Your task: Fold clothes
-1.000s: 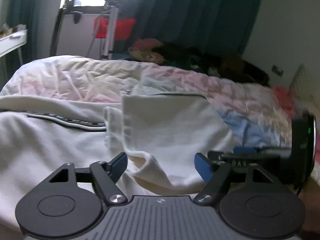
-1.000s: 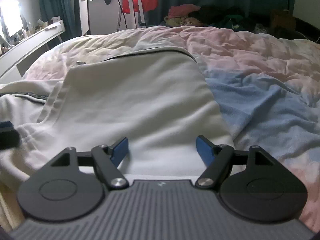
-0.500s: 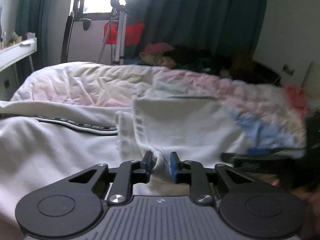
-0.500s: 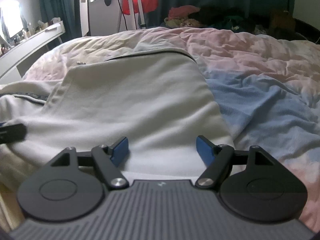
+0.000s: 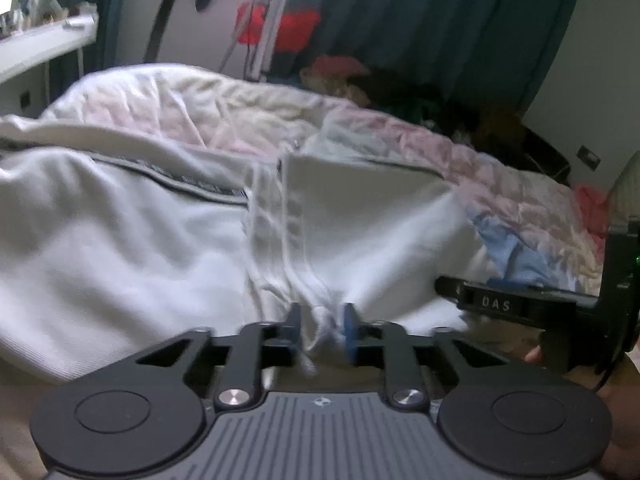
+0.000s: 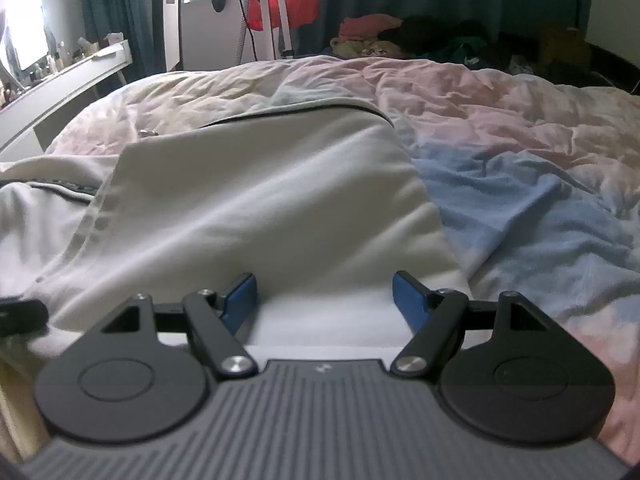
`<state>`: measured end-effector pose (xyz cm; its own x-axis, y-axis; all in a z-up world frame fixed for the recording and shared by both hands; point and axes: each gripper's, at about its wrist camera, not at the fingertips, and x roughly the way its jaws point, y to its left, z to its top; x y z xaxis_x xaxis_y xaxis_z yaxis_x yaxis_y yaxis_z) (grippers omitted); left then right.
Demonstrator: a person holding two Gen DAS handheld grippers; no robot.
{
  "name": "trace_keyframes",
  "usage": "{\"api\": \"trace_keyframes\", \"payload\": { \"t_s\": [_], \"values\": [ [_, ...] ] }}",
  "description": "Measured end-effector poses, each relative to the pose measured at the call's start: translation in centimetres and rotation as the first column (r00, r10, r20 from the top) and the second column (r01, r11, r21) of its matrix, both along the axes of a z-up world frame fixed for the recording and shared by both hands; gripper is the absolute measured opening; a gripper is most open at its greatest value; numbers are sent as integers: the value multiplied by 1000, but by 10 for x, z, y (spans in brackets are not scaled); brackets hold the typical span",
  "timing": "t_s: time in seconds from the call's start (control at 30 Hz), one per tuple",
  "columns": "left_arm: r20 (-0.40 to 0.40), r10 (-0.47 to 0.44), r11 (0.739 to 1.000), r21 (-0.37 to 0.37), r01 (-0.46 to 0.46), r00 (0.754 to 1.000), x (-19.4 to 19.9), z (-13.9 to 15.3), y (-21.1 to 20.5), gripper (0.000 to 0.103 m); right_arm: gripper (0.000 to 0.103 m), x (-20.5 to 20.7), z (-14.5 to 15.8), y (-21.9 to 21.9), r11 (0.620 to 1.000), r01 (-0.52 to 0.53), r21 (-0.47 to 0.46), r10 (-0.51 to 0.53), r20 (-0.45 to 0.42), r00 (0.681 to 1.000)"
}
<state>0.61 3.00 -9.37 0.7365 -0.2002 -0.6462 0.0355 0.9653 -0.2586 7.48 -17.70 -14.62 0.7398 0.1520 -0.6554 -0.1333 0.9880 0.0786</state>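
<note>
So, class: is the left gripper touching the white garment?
Touching. The left wrist view shows the left gripper shut on a bunched edge of the white garment, cloth pinched between both blue pads.

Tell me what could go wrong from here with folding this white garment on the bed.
The left gripper pinches only a small bunch of the white garment at its near edge, so the cloth may slip out when lifted. The right gripper is open and holds nothing, so a one-sided lift could skew the fold. The rumpled duvet underneath may drag the fabric.
</note>
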Motion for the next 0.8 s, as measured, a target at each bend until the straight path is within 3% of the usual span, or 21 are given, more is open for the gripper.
{"api": "trace_keyframes", "payload": {
  "t_s": [0.03,0.13,0.23,0.33,0.43,0.57,0.8],
  "values": [
    [7,18,1000,1,-18,1000,-3,3,4,52,76,0,0,0,1000,1,4,-1,-1,1000],
    [27,73,997,3,-73,997,-13,14,14,70,77,-2,2,1,1000,-5,10,5,-3,1000],
    [37,139,990,8,-139,990,-21,23,27,78,76,-4,4,4,1000,-18,12,18,-1,1000],
    [-1,267,963,35,-267,964,-20,31,55,84,76,-7,7,6,999,-33,15,33,4,999],
    [-58,408,913,59,-404,911,-16,38,89,91,76,-10,11,8,998,-53,28,53,9,999],
    [-215,547,829,2,-559,809,-10,35,149,95,77,-14,14,7,997,-61,55,60,16,998],
    [-448,596,677,-166,-717,666,-5,-5,227,97,77,-17,18,3,996,-43,84,42,17,999]
  ]
}}
